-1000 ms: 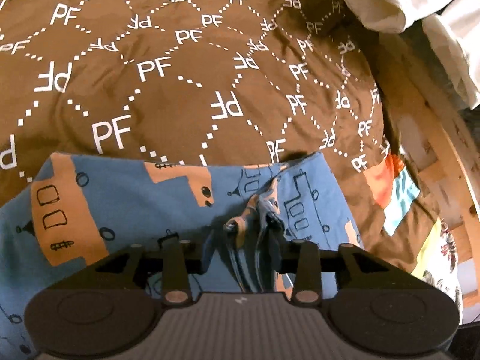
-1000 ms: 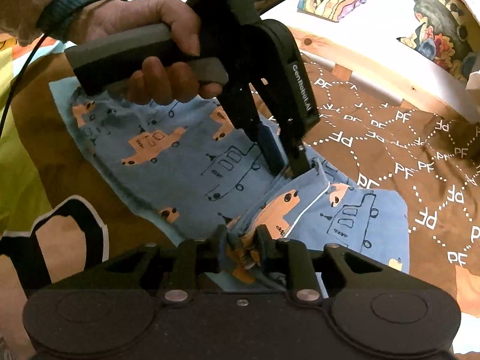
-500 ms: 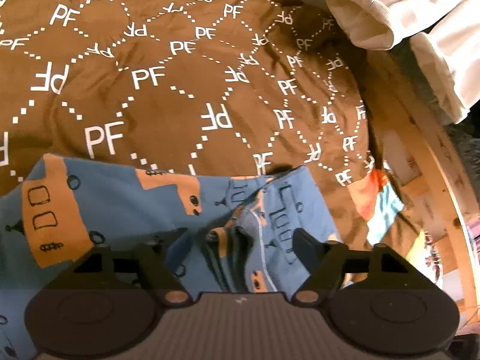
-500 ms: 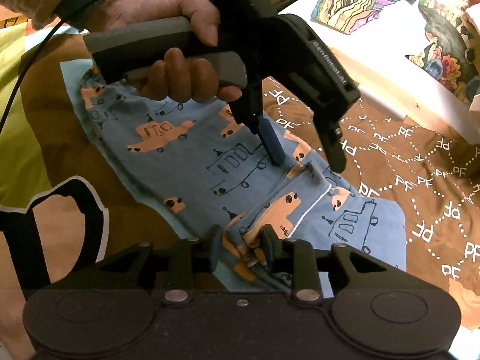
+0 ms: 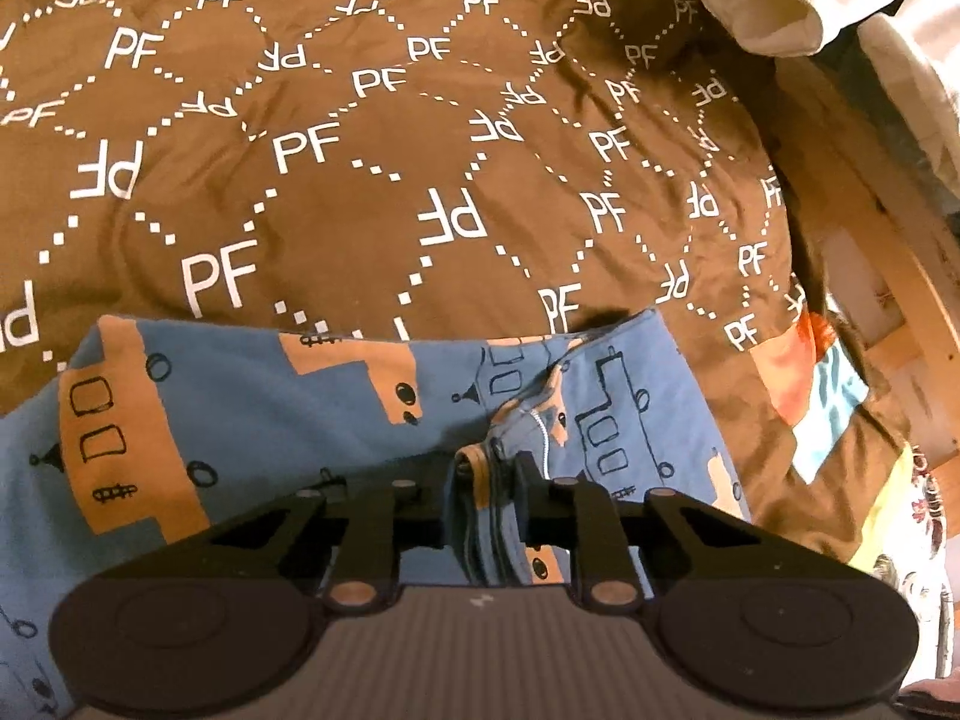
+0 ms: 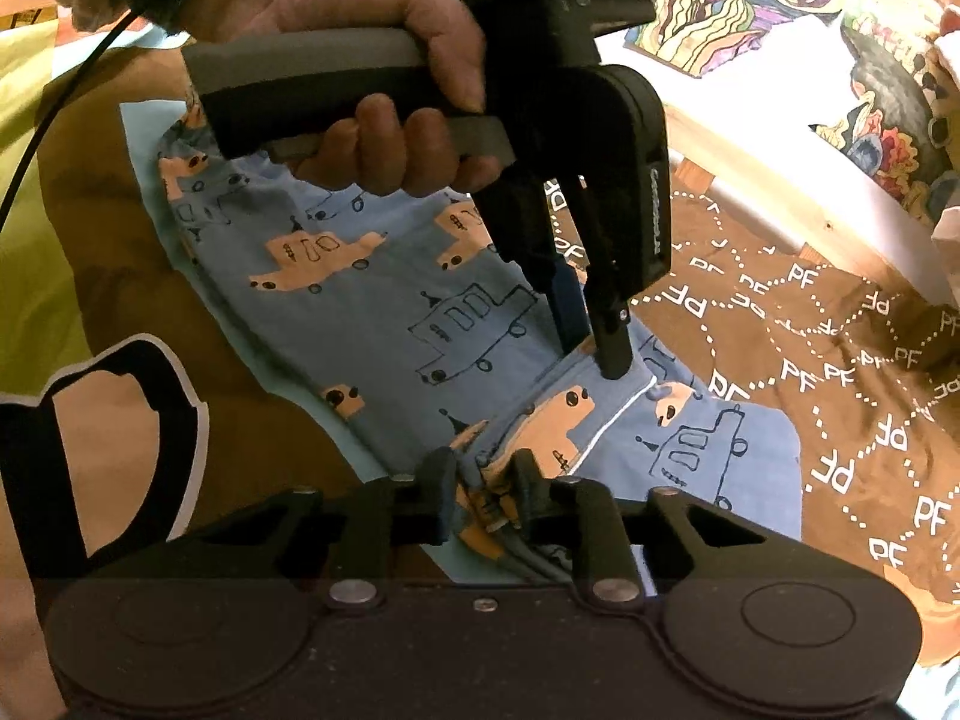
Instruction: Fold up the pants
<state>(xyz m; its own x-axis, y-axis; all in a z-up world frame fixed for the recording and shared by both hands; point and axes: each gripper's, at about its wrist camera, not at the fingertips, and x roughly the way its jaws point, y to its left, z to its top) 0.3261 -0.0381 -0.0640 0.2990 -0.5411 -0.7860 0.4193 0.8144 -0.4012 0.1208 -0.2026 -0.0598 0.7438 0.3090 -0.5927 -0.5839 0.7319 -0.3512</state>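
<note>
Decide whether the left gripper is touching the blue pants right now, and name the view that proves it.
Touching. In the left wrist view, the left gripper has a bunched fold of the pants pinched between its closed fingers, with no gap visible.

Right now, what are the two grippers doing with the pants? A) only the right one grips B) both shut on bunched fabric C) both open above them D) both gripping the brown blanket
B: the left gripper and the right gripper each pinch a bunch of the blue pants.
</note>
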